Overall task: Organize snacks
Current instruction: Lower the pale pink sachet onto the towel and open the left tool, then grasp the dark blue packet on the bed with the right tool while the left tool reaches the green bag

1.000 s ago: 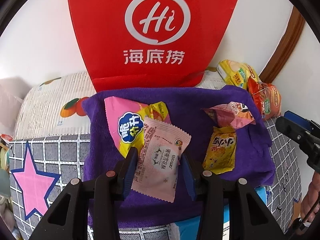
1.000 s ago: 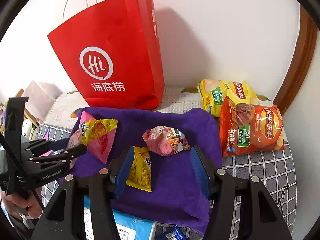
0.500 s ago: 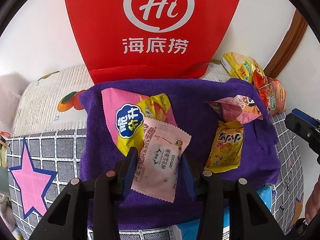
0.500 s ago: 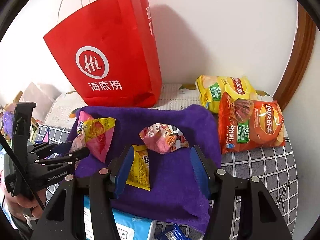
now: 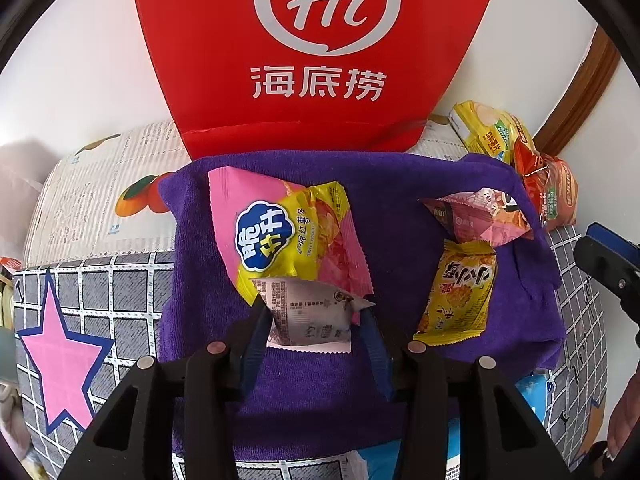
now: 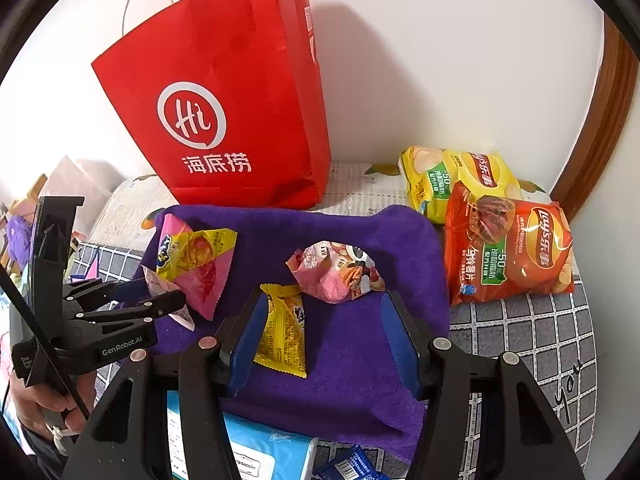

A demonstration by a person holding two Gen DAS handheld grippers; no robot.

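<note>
A pale pink snack packet stands tipped between the blue pads of my left gripper, whose jaws are opening. The packet sags loose, its far edge against a pink-and-yellow chip pack on the purple towel. In the right wrist view the left gripper sits at the towel's left side. My right gripper hovers open over the towel. A yellow packet lies by its left finger and a crumpled pink packet just beyond. Nothing is between its pads.
A red paper bag stands upright against the wall behind the towel. A yellow Lay's bag and an orange Lay's bag lie at the right. A blue tissue pack lies at the towel's near edge.
The pale packet has tipped forward and sagged between the left jaws, which have widened. The left view has edged closer to the red bag. The right gripper has not moved.
</note>
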